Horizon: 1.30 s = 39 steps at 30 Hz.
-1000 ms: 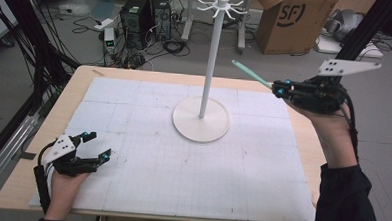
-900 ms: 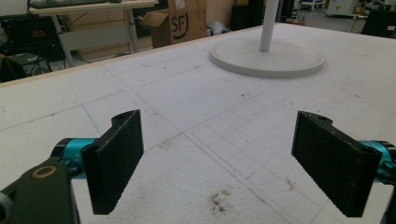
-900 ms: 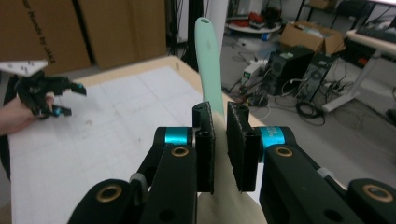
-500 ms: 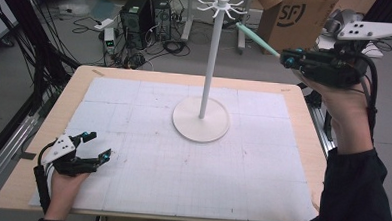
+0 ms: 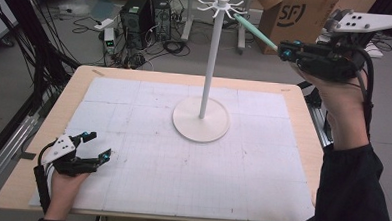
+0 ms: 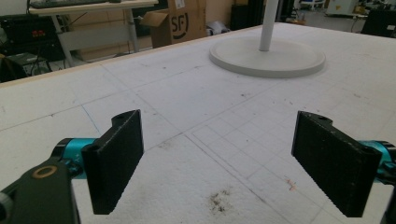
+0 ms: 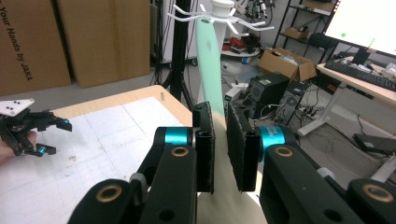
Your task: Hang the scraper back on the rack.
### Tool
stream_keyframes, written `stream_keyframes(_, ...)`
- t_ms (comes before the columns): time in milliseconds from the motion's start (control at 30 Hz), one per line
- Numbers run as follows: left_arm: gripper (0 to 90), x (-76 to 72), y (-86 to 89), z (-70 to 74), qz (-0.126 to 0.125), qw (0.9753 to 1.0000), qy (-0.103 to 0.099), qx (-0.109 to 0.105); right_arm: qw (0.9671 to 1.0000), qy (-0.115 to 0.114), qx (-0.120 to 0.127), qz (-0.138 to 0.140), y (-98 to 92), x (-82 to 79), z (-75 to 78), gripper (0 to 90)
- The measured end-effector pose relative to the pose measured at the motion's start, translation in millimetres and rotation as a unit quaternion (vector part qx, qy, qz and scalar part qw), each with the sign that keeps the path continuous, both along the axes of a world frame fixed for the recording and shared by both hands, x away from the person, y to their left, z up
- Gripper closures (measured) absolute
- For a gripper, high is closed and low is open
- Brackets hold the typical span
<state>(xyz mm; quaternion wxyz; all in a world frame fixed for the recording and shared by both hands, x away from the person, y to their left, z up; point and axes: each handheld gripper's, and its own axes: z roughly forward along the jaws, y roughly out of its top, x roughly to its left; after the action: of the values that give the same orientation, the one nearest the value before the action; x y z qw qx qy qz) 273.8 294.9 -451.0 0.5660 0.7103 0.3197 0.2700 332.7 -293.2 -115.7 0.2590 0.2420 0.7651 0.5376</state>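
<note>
Hanging a green utensil on the rack.
Right claw (image 5: pixel 282 50) clamps utensil (image 5: pixel 255 31), its holed end raised toward a hook (image 7: pixel 187 17); left claw (image 5: pixel 95 146), spread, rests on the bench (image 5: pixel 134 93).

Matt plastics, ridged rubber and pale wood

The mint-green handle (image 7: pixel 208 70) looks like smooth, matt plastic, as does the white hook stand (image 5: pixel 209 66). The right gripper (image 7: pixel 220 154) has black jaws with ridged, rubbery pads, glossy turquoise metal collars and brass-coloured rivets; the left gripper (image 6: pixel 233 163) shows the same coarse black pads. The table (image 5: pixel 303 125) has a pale wooden edge, and its top carries a white, papery gridded mat (image 6: pixel 187 93) scuffed with dirt.
</note>
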Motion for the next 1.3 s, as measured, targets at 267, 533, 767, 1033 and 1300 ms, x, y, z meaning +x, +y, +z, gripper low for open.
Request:
stream_keyframes(267,17.4,0.0,-0.2,0.0,0.001,1.0,0.0,0.0,1.0,-0.005,-0.007,-0.002,2.6,-0.8,-2.1,82.0)
stream_keyframes(533,17.4,0.0,0.0,-0.1,0.001,1.0,0.0,-0.001,0.9999,-0.01,-0.004,-0.003,2.6,-3.9,-1.6,82.0)
stream_keyframes(767,17.4,0.0,0.0,0.0,0.001,1.0,0.0,0.0,0.9999,-0.014,-0.008,0.002,4.8,-3.5,-3.1,81.9)
stream_keyframes(1033,17.4,0.0,0.0,0.0,0.001,1.0,0.0,0.0,0.9998,-0.015,-0.014,-0.002,7.0,-2.6,-4.1,81.9)
stream_keyframes(1300,17.4,-0.1,-0.1,0.0,0.001,1.0,0.001,0.0,0.9997,-0.011,-0.017,-0.015,3.8,3.2,-7.9,81.9)
